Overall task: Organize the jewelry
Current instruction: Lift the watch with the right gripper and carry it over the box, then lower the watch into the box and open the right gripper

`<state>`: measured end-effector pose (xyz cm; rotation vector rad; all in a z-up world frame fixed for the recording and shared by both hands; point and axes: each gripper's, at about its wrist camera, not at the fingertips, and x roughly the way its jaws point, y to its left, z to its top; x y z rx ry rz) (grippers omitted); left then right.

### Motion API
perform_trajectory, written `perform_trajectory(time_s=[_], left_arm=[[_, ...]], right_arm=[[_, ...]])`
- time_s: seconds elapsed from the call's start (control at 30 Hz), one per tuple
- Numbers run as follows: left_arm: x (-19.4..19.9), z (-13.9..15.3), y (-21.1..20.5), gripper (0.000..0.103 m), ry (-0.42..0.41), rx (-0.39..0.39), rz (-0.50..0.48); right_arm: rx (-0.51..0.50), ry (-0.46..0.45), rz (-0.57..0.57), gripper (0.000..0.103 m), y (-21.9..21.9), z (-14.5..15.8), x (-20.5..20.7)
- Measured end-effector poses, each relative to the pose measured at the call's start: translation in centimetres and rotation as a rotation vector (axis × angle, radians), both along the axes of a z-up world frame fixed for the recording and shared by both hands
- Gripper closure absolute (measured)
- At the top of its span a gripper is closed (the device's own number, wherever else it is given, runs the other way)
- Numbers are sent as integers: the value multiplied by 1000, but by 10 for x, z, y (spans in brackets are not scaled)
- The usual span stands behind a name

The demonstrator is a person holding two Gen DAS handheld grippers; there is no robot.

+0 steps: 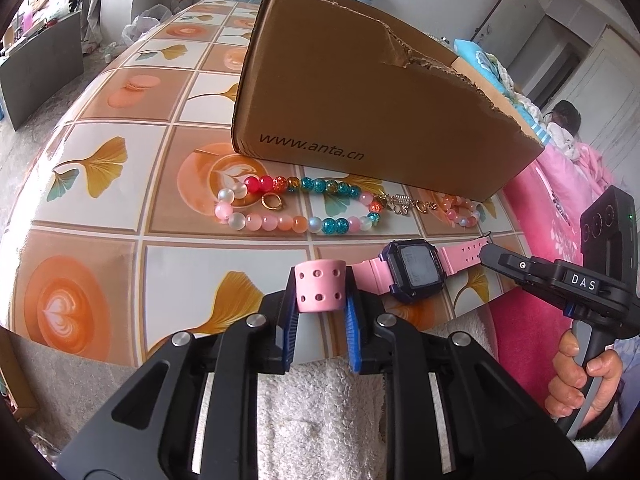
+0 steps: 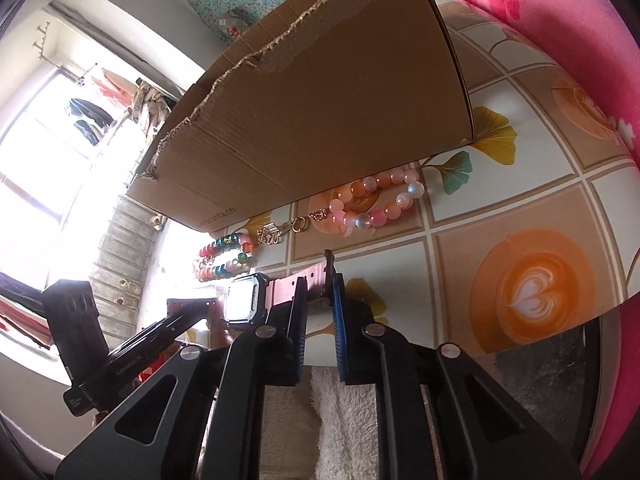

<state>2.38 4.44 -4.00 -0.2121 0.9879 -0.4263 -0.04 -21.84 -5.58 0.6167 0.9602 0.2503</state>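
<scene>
The cardboard box (image 1: 360,92) stands on the tiled surface (image 1: 120,208), its top edge torn ragged; its near wall carries the printed address "www.anta.cn". Its contents cannot be seen from either wrist view. Against the foot of that wall lies a beaded bracelet (image 1: 296,206) of pink, white, red, amber and teal beads, with a gold ring (image 1: 273,201) inside its loop; a gold clasp (image 1: 404,203) lies just right of it, then a smaller pink beaded bracelet (image 1: 464,210). Nearer the surface edge lies a pink-strapped digital watch (image 1: 416,276). The left tongs (image 1: 322,300) are closed on the perforated left end of the strap, holding the watch. The right tongs (image 2: 322,300) grip the opposite strap end at the buckle, fingers narrow around it; seen from the left wrist view, this tool's body is labelled "DAS". In the right wrist view the other tool reads "GenRobot.AI". A white fleecy cloth (image 1: 332,400) shows below both tongs.
</scene>
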Motion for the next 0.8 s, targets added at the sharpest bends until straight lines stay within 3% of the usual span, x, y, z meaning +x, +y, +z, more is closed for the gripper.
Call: perform_trajectory(time_s=[0.27, 0.47, 0.6, 0.7, 0.8], left_arm=[[-18, 44, -1, 85, -104, -76, -87], [-17, 110, 2, 85, -230, -135, -149], [4, 154, -4, 85, -335, -115, -184], [39, 169, -15, 85, -313, -77, -186], [83, 168, -30, 85, -233, -32, -180]], right_arm=[[-14, -126, 48, 96, 5, 46, -15], [-83, -278, 94, 96, 6, 115, -18], [-154, -412, 116, 96, 1, 164, -2], [-187, -420, 130, 96, -1, 181, 30], [-215, -353, 160, 96, 0, 183, 72]])
